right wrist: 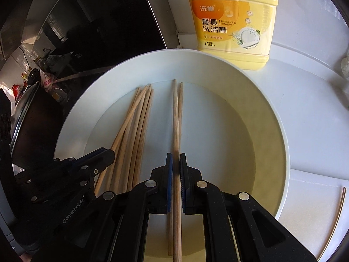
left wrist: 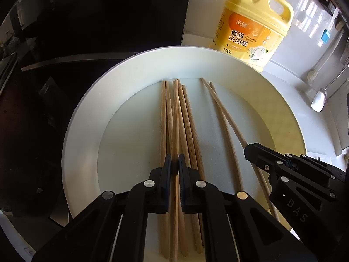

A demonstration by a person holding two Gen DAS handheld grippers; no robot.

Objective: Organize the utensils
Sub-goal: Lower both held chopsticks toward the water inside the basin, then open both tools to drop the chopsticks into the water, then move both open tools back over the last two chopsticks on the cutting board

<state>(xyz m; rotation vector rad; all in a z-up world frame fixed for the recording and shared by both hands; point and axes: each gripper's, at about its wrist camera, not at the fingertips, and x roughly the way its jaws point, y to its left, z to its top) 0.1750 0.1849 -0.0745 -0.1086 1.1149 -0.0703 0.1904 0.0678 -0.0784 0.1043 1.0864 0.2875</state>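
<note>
- Left gripper [left wrist: 175, 168] is pinched on one chopstick [left wrist: 175, 131] from the bundle [left wrist: 185, 126] lying in the white plate [left wrist: 87, 135]; a neighbour could drag along, I'd guess.
- Right gripper [right wrist: 176, 168] is clamped on one stick of the pair [right wrist: 177, 118] beside that bundle, and its twin [right wrist: 180, 109] might roll.
- Both could swing into the detergent bottle [right wrist: 231, 21] behind the plate.

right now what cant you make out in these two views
- Near ends of the chopsticks: left wrist view, hidden under the left gripper.
- Whether the right gripper clamps one chopstick or both of the pair: right wrist view, hidden by the gripper's fingers.
- Detergent jug top: right wrist view, cut off by the upper edge.
- White plate near rim: both views, hidden by the grippers.
</note>
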